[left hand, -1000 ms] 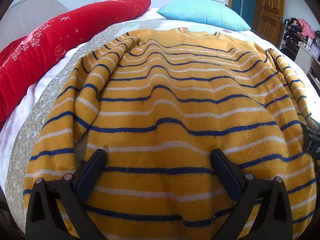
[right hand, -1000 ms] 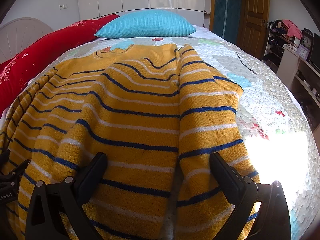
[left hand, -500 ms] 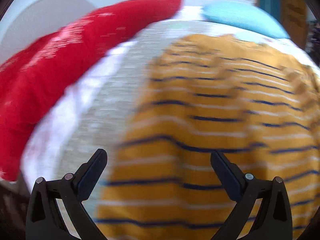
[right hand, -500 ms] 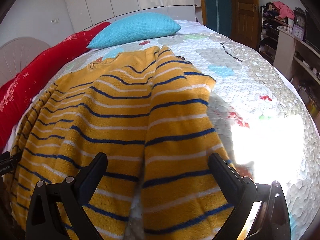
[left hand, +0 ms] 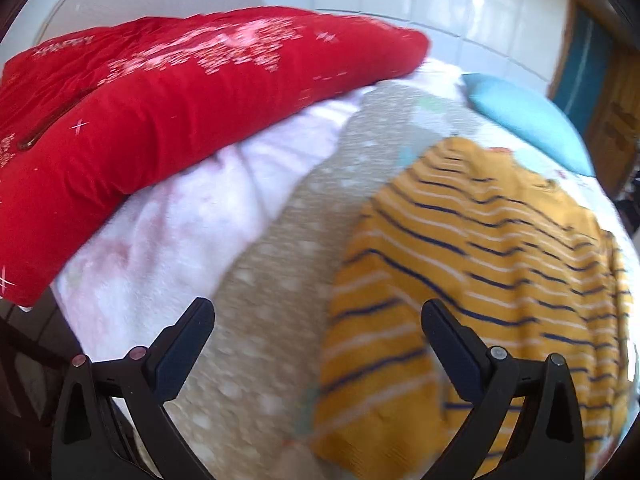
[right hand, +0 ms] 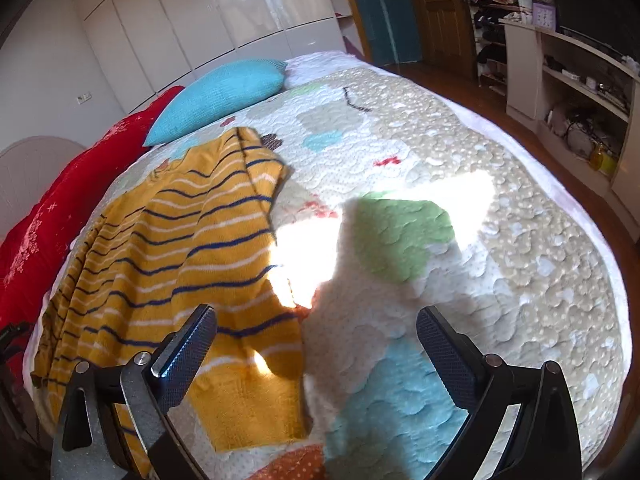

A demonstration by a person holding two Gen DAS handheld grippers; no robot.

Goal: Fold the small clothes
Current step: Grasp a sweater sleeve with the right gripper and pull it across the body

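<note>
A yellow sweater with navy and white stripes (right hand: 176, 248) lies spread on the bed with both sleeves folded in over the body. In the left wrist view the sweater (left hand: 472, 280) lies to the right, blurred. My left gripper (left hand: 318, 320) is open and empty, above the bedspread just left of the sweater's left edge. My right gripper (right hand: 316, 328) is open and empty, above the bedspread just right of the sweater's lower right corner.
The quilted patterned bedspread (right hand: 460, 208) covers the bed. A long red cushion (left hand: 160, 128) lies on a white blanket (left hand: 192, 224) along the left side. A blue pillow (right hand: 224, 92) sits at the head. Shelves (right hand: 580, 92) and a wooden door (right hand: 440, 12) stand to the right.
Both grippers swung outward off the sweater: the left one turned left toward the red cushion, the right one turned right toward the bare bedspread. The sweater stayed in place.
</note>
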